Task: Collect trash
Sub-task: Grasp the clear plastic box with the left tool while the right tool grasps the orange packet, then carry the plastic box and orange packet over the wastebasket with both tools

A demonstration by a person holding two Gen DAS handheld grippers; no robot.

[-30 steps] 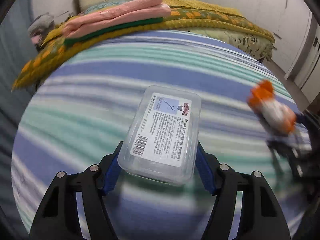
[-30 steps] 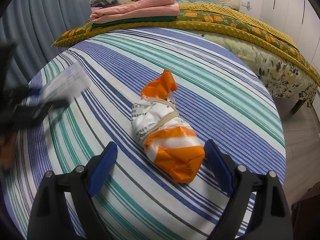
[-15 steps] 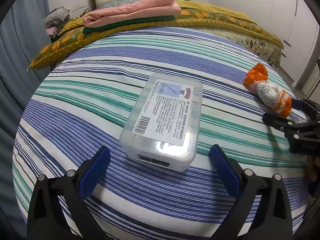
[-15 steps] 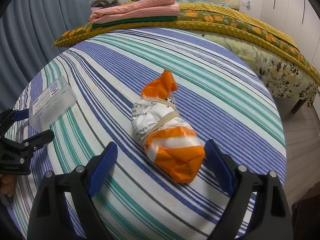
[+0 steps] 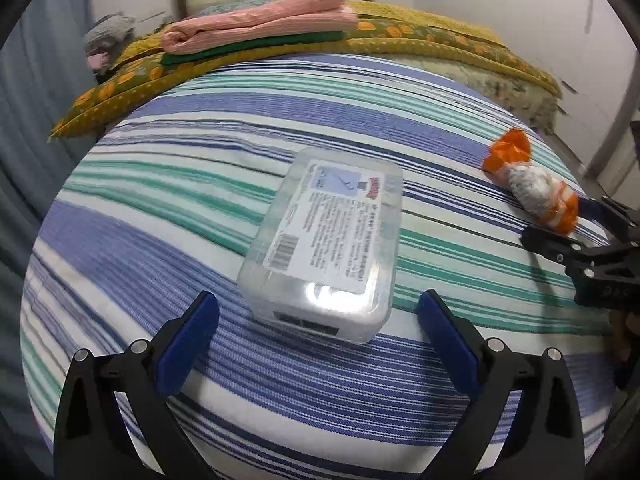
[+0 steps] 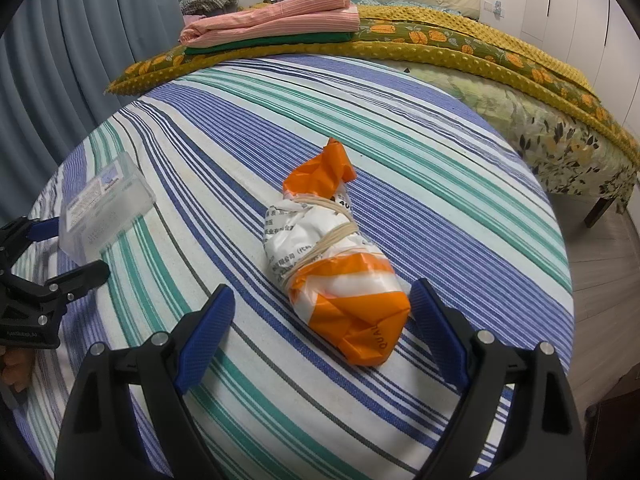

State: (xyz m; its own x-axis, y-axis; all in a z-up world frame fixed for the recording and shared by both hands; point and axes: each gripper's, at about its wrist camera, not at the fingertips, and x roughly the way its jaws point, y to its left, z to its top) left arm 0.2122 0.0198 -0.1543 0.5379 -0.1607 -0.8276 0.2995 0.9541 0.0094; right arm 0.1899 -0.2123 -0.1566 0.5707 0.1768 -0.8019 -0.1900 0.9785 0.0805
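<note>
A clear plastic box [image 5: 326, 244] with a white label lies on the striped round table [image 5: 200, 184], just ahead of my open left gripper [image 5: 318, 316]; its near end sits between the blue pads, untouched. An orange and white bag bundle [image 6: 338, 268] tied with string lies on the table between the pads of my open right gripper [image 6: 320, 308], not gripped. The box also shows in the right wrist view [image 6: 106, 210], and the bundle in the left wrist view [image 5: 534, 188]. Each gripper shows at the edge of the other's view.
A bed with a yellow-green floral blanket [image 6: 460, 44] stands beyond the table, with folded pink and green cloth [image 6: 272, 20] on it. Blue-grey curtains [image 6: 72, 40] hang on the left. White cupboard doors [image 6: 580, 0] stand at the right.
My left gripper has let go of the clear box, opened wide, and drawn back slightly; the box now rests on the table. The right gripper and the bundle have not moved.
</note>
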